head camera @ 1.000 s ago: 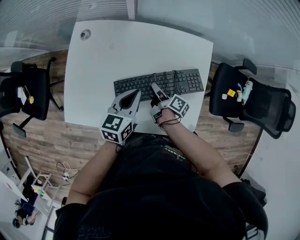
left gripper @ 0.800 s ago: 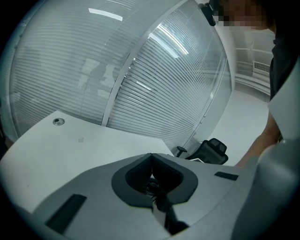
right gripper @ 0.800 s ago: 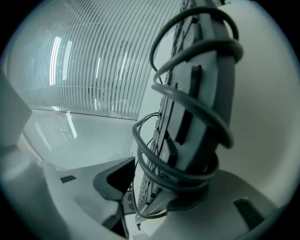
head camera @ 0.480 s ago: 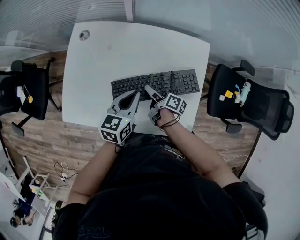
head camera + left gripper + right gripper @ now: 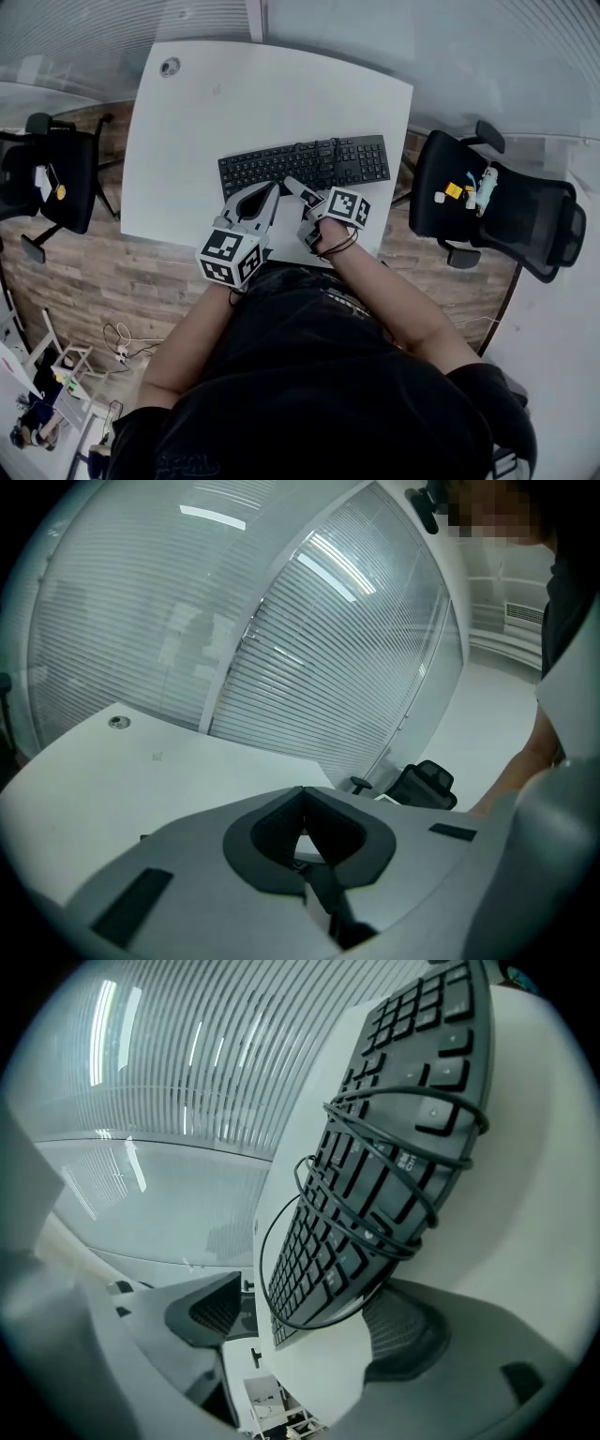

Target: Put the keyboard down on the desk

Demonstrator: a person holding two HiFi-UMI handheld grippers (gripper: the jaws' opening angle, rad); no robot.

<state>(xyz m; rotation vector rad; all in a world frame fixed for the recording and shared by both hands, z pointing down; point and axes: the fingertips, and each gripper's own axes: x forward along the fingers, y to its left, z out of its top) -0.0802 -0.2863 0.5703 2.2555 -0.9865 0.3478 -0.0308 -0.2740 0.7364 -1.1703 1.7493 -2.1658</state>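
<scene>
White worktop (image 5: 234, 103) holds the keyboard (image 5: 300, 161), so the right claw (image 5: 298, 187) has just opened wide round its edge; the left claw (image 5: 270, 190) is closed, empty.

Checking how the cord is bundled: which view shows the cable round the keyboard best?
The right gripper view: the cable shows up close, looped around the keyboard. The head view gives only faint dark strands across its middle; the left gripper view shows none.
</scene>
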